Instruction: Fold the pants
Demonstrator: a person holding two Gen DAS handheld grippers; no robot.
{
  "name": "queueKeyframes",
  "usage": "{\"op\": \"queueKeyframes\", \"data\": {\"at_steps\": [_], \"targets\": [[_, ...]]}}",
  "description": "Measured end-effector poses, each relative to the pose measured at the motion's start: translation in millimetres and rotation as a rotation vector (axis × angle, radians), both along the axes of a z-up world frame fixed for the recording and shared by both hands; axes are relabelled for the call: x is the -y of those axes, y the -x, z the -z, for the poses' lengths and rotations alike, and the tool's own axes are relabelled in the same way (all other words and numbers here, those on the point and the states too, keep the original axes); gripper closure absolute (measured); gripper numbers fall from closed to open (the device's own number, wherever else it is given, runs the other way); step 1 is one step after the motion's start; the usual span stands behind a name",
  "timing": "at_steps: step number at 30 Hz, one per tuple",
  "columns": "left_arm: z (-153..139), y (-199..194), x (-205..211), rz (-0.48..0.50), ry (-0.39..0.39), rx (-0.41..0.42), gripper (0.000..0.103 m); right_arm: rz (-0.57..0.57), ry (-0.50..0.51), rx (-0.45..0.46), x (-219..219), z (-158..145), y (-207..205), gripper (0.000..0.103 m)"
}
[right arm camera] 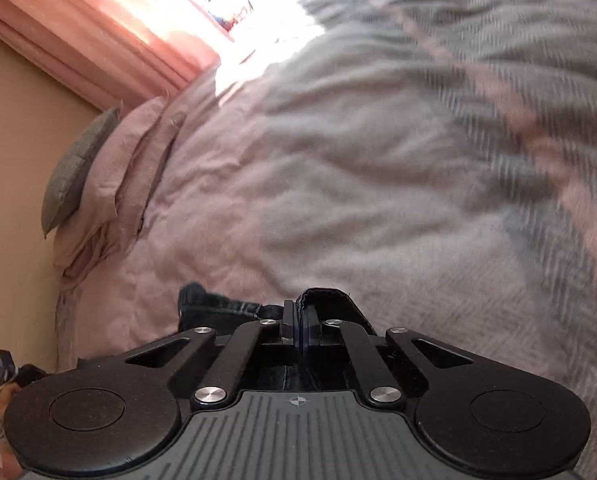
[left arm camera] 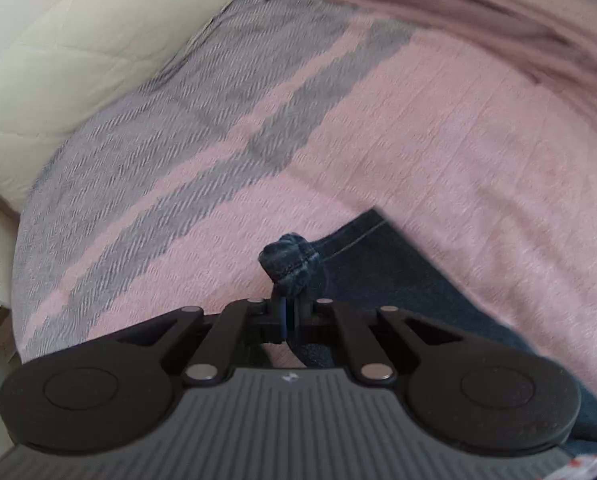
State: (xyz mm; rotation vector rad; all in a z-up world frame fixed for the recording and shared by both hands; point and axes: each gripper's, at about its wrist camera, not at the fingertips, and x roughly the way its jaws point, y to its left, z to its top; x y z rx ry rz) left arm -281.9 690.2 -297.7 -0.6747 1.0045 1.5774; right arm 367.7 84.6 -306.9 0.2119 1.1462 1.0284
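Left gripper [left arm camera: 288, 314]: jaws drawn narrow, pinching a bunched, stitched corner of the dark denim pants [left arm camera: 398, 280]. The flat, straight-edged denim panel spreads to the gripper's right and runs under its body, the far part cut off by the frame.
Blanket [left arm camera: 438, 140]: ahead of and beneath the left gripper; pink woven cloth, ribbed, with broad grey herringbone stripes to the left.
Quilted cover [left arm camera: 58, 60]: cream, diamond-stitched, far ahead to the left.
Mauve sheet [left arm camera: 478, 12]: creased, far ahead to the right.

Right gripper [right arm camera: 300, 322]: jaws closed on a thick folded hem or band of the same pants [right arm camera: 330, 300]; which edge it is cannot be told. More denim lies rumpled just left of the fingers [right arm camera: 288, 316], the rest hidden under the gripper.
Curtain [right arm camera: 78, 32]: salmon, pleated, far ahead to the left.
Grey cushion [right arm camera: 74, 172]: leaning against a pale pink pillow [right arm camera: 114, 192], ahead to the left.
The grey-pink blanket to the right is motion-blurred.
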Motion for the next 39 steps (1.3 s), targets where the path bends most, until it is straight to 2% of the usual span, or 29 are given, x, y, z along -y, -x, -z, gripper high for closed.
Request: {"op": "queueKeyframes", "data": {"at_steps": [3,5,7,9,10,11,12,13,15,16,18,21,23,28,29,31,32,35,36,38,39], "targets": [[-23.7,-15.6,-11.0,0.011,-0.049,0.077,0.101,0.211,-0.092,0.139,33.0,-33.8,-14.4,0.103],[-37.0,-36.2,-25.3,0.046,-0.086,0.148,0.101,0.334,-0.085,0.213,43.6,-44.7,-25.8,0.103],[-47.0,-68.4,-44.4,0.105,-0.135,0.211,0.100,0.405,-0.012,0.250,39.3,-40.4,-34.4,0.103],[-51.4,-98.7,-61.9,0.134,-0.174,0.267,0.089,0.450,0.136,0.226,28.6,-21.3,-45.9,0.103],[-51.6,-112.3,-69.9,0.153,-0.174,0.292,0.082,0.473,0.209,0.190,23.2,-8.5,-51.5,0.100],[-52.3,-122.9,-76.6,0.174,-0.179,0.298,0.076,0.503,0.291,0.169,20.6,4.7,-54.3,0.090],[-52.0,-130.1,-79.1,0.190,-0.185,0.294,0.075,0.534,0.346,0.176,18.5,10.5,-53.7,0.087],[-51.6,-135.6,-81.9,0.215,-0.179,0.283,0.073,0.554,0.357,0.184,20.6,12.1,-51.1,0.085],[-49.3,-131.4,-81.4,0.236,-0.167,0.287,0.064,0.573,0.303,0.197,28.4,7.1,-41.8,0.066],[-47.0,-123.4,-80.7,0.231,-0.162,0.292,0.064,0.583,0.295,0.201,31.0,2.4,-37.7,0.062],[-40.3,-102.5,-76.4,0.195,-0.148,0.295,0.064,0.590,0.278,0.198,34.9,-5.8,-29.2,0.060],[-13.7,-77.9,-72.6,0.164,-0.038,0.360,0.064,0.613,0.267,0.151,39.1,-7.4,-16.2,0.060],[7.1,-70.0,-72.8,0.133,0.000,0.401,0.064,0.630,0.274,0.128,39.4,-6.5,-4.7,0.060],[64.3,-63.3,-95.2,-0.013,-0.019,0.515,0.064,0.656,0.318,0.108,33.5,0.1,18.8,0.060],[71.6,-67.6,-99.9,0.003,-0.019,0.530,0.067,0.657,0.324,0.105,31.3,1.3,22.4,0.060],[80.6,-79.8,-103.4,0.093,-0.016,0.524,0.091,0.653,0.341,0.114,25.8,1.8,27.1,0.060],[77.1,-85.7,-100.6,0.151,-0.041,0.498,0.100,0.648,0.350,0.122,22.7,0.7,28.6,0.060],[43.0,-76.1,-85.7,0.248,-0.233,0.427,0.100,0.626,0.370,0.161,11.1,-5.8,31.0,0.060],[32.1,-64.0,-85.5,0.262,-0.269,0.430,0.098,0.618,0.371,0.180,6.7,-9.3,31.5,0.060],[26.6,-44.5,-87.1,0.302,-0.256,0.416,0.097,0.588,0.352,0.207,-5.0,-14.6,32.4,0.060],[35.2,-40.1,-89.6,0.305,-0.200,0.376,0.094,0.567,0.346,0.218,-12.7,-15.9,33.4,0.060]]}}
